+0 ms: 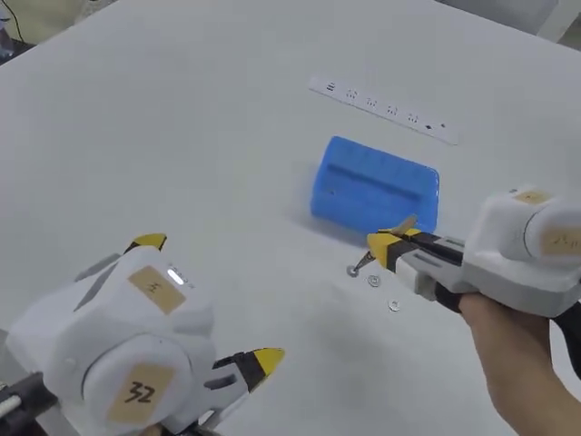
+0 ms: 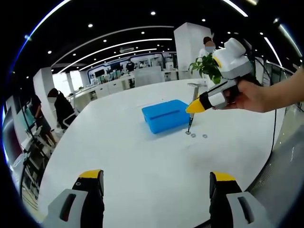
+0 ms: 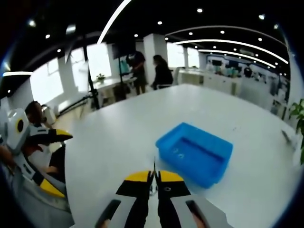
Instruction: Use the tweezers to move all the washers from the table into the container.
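Right gripper (image 1: 386, 242), held in a hand (image 1: 495, 336), has its jaws together, clamped on the tweezers (image 1: 363, 262). The tweezers slant down from its yellow tips to the bench (image 1: 182, 136), and their point is at or just above a washer; I cannot tell if it touches. Three washers (image 1: 374, 282) lie on the bench just below this gripper: one at the tweezer point and two more beside it, a little nearer the person. The blue container (image 1: 377, 191) sits just beyond the gripper, close to the washers but apart from them. In the right gripper view the shut jaws (image 3: 154, 178) show the tweezers (image 3: 154, 166) between them, with the container (image 3: 194, 154) ahead and to the right; two small ring-like things lie on its floor.

Left gripper (image 1: 209, 302) hangs well apart from the container, nearer the person, with its jaws wide apart and nothing between them. From its own view (image 2: 156, 178) the container (image 2: 165, 115), tweezers (image 2: 190, 124) and washers (image 2: 193, 135) lie far ahead. A white power strip (image 1: 381, 107) lies beyond the container.
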{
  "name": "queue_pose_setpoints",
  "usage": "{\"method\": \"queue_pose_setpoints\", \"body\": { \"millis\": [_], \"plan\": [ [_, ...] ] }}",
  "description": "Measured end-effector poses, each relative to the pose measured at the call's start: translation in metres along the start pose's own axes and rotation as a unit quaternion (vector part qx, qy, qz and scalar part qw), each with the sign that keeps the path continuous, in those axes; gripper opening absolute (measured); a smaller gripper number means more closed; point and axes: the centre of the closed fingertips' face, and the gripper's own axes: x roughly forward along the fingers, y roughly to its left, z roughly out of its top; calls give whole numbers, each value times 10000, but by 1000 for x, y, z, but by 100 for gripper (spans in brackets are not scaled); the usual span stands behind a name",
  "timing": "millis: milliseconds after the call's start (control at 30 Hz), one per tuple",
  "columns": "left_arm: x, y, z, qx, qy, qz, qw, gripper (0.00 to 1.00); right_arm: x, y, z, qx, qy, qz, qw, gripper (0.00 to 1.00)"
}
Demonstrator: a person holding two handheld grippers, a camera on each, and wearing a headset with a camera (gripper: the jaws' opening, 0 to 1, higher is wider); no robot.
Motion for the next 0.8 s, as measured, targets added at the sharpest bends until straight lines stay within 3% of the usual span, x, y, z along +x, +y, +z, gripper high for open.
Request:
{"method": "queue_pose_setpoints", "body": {
  "millis": [333,633,800],
  "plan": [
    [0,-1,0,-13,-15,-28,10000,95,-9,-5,38,-500,-247,-112,9984,1],
    [0,-1,0,-6,10,-21,10000,94,-6,-25,60,-401,-517,-374,9972,1],
    [0,-1,-1,-4,25,-33,10000,94,7,-42,69,-379,-621,-458,9963,1]
  ]
}}
